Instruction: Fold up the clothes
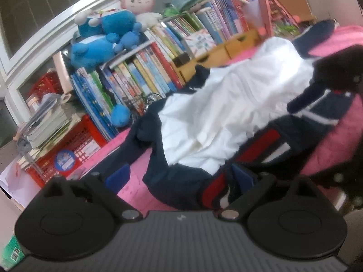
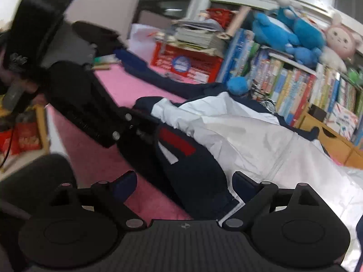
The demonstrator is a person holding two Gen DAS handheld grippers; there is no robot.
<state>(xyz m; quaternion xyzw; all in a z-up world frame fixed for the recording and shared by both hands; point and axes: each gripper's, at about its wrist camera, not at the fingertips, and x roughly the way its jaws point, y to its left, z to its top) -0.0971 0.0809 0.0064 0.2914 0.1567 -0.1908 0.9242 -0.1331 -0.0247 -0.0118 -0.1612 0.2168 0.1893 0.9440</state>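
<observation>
Two grippers are over the jacket (image 1: 226, 117), and both stand wide apart with nothing pressed between the pads. We see the jacket, navy and white with red stripes, lying crumpled on the pink blanket (image 1: 133, 181), near the shelf of books (image 1: 145, 74). In the left wrist view the left gripper (image 1: 181, 176) has dark navy cloth and a red-striped edge between its blue pads, but the pads are released and do not clamp it. In the right wrist view the right gripper (image 2: 185, 185) hangs over the navy sleeve (image 2: 192, 176), also released.

We judge that the fold is not yet begun. If we close now, a pad may catch several layers of the bunched cloth, and the fold would come out twisted. The white lining (image 2: 261, 136) looks slippery, so a shallow pinch could slide off. Both views are blurred, so the exact edge is hard to tell.
</observation>
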